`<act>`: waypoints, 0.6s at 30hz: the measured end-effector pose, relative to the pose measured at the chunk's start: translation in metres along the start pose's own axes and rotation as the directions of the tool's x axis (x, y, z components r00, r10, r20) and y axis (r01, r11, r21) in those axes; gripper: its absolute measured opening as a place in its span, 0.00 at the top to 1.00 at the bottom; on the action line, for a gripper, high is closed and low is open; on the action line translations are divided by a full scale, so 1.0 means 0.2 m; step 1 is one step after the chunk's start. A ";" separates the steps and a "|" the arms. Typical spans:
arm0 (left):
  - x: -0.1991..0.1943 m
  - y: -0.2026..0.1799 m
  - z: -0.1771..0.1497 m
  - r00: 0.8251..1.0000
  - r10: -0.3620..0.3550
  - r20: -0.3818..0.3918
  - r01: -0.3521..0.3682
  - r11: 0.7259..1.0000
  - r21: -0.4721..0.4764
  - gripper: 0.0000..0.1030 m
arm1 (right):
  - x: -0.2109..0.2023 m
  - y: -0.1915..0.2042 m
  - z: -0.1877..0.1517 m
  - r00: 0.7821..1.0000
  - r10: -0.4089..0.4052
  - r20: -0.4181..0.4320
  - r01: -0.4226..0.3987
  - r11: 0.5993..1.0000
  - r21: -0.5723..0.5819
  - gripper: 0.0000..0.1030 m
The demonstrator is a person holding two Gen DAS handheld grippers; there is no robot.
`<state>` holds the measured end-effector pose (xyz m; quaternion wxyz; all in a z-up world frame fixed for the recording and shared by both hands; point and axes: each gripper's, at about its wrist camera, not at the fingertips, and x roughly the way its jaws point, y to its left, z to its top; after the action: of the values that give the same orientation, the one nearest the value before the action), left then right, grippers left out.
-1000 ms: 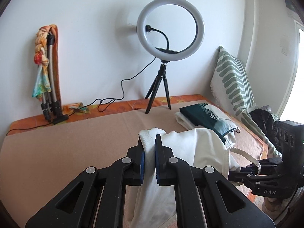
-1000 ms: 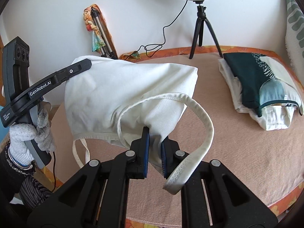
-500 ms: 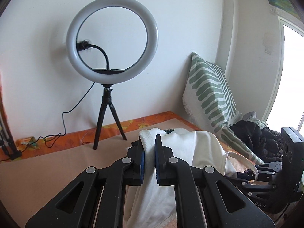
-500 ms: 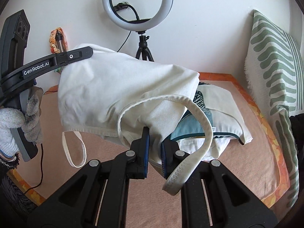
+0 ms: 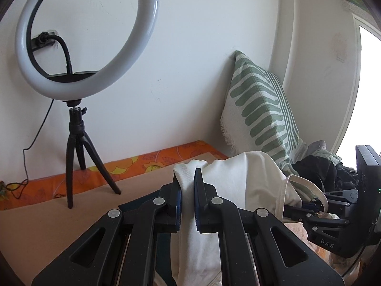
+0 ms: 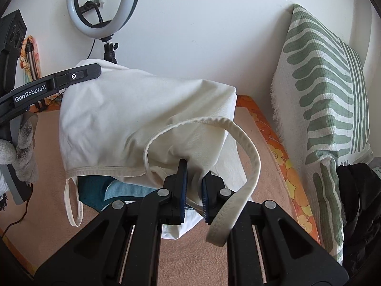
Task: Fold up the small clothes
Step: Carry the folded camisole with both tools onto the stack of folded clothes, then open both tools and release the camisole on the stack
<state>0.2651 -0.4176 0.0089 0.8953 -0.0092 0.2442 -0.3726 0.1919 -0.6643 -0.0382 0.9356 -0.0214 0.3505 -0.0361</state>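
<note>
Leaning pillow (image 6: 326, 109) beside dark, perhaps clothing, heap (image 6: 362, 205).

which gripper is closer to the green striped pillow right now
Right. The right gripper holds the white top just beside the pillow; the left gripper grips the top's far end, away from it.

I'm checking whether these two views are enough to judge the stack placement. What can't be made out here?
- Right wrist view: most of the folded stack, covered by the white top hanging over it.
- Left wrist view: the stack is all but hidden behind the left hand-held gripper.
- Left wrist view: the right hand-held gripper fingertips, wrapped in a strap.
- Both views: the dark clothes pile, cut by the frame edge.
</note>
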 end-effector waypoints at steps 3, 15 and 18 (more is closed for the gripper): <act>0.09 0.00 -0.02 1.000 0.016 -0.011 -0.016 1.000 -0.003 0.93 | 0.10 -0.06 0.00 0.999 -0.025 -0.020 0.025 0.999 -0.026 0.89; 0.24 -0.01 -0.04 0.983 0.175 -0.055 -0.168 0.980 0.109 0.26 | 0.31 -0.25 -0.03 0.990 -0.099 -0.099 0.104 0.994 0.045 0.44; 0.19 -0.02 -0.02 0.986 0.159 -0.057 -0.151 0.981 0.124 0.22 | 0.28 -0.26 -0.05 0.991 -0.091 -0.093 0.098 0.993 0.071 0.39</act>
<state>0.2828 -0.4455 -0.0108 0.9120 0.0757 0.2510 -0.3156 0.2247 -0.7207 -0.0781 0.9163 -0.0011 0.3891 -0.0944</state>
